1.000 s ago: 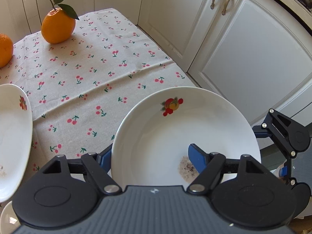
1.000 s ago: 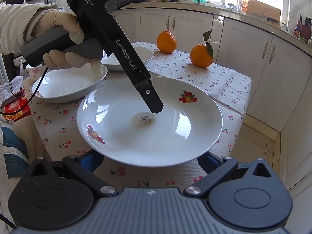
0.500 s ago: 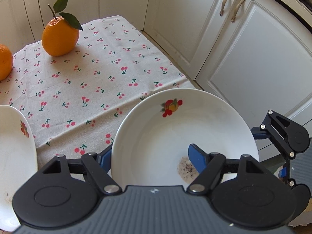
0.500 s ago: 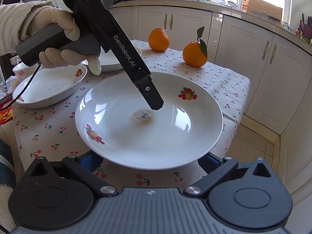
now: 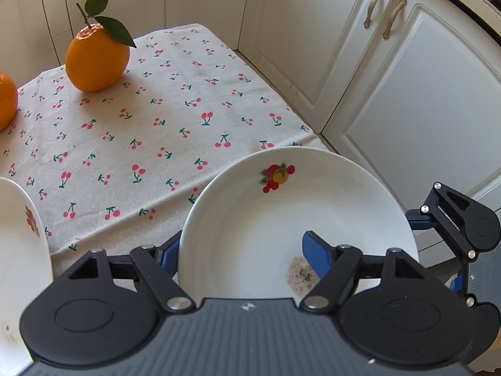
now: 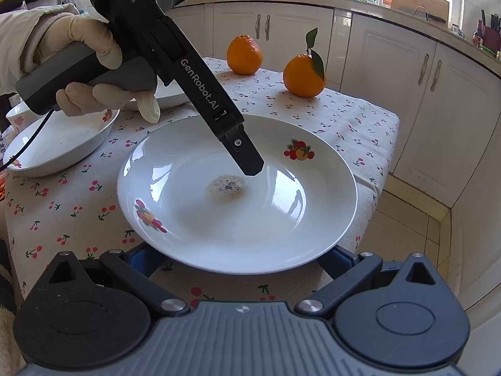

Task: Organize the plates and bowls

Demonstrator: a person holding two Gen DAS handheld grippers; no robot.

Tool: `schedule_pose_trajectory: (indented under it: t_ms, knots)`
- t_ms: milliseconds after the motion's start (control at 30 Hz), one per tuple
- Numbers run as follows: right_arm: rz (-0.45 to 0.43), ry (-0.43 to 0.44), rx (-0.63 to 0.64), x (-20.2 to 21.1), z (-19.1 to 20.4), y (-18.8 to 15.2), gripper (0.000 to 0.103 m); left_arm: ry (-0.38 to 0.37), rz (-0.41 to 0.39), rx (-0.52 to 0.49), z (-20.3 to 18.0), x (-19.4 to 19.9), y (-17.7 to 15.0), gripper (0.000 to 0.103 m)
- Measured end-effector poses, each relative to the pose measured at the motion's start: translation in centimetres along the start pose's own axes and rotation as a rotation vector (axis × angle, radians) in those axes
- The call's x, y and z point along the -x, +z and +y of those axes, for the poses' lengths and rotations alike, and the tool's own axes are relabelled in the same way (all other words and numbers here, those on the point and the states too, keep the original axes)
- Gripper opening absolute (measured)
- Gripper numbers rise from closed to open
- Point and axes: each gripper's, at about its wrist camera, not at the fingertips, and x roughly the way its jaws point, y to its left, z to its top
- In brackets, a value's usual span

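Note:
A white deep plate [image 6: 281,219] with fruit motifs and a speckled smear [image 6: 227,186] in its middle hangs just above the cherry-print tablecloth [image 6: 344,116], near the table's right corner. My left gripper [image 5: 241,244] is shut on the plate's rim, one blue pad [image 5: 316,257] inside the plate and the other outside it. In the right wrist view, a gloved hand [image 6: 94,56] holds that gripper, which comes down from the upper left. My right gripper [image 6: 238,260] stands wide open, its blue fingers [image 6: 144,260] passing under the plate's near rim, tips hidden.
A white bowl [image 6: 59,144] sits at the table's left, with another plate [image 6: 169,94] behind the hand. Two oranges [image 6: 244,54] [image 6: 303,75] stand at the far edge. White cupboards [image 6: 438,109] and a tiled floor [image 6: 416,213] lie past the table's right edge.
Both grippers and the plate have shifted right, away from the left bowl and toward the table's cupboard-side corner. The grip on the plate is unchanged.

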Motion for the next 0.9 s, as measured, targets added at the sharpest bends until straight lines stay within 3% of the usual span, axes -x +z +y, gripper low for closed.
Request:
schedule_pose_trajectory:
  t_ms: [500,700,900]
  knots:
    - [0.006,-0.049,-0.039,1.4,1.0,0.2,0.103,0.037,-0.049,-0.002,-0.7,1.7,-1.2,0.086]
    - [-0.030,-0.088,-0.075,4.6,2.5,0.5,0.103,0.024,-0.107,0.012,-1.3,5.6,-3.0,0.087]
    - [-0.089,-0.089,-0.051,7.3,5.8,1.5,0.103,0.019,-0.170,0.049,-1.4,9.5,-5.7,0.094]
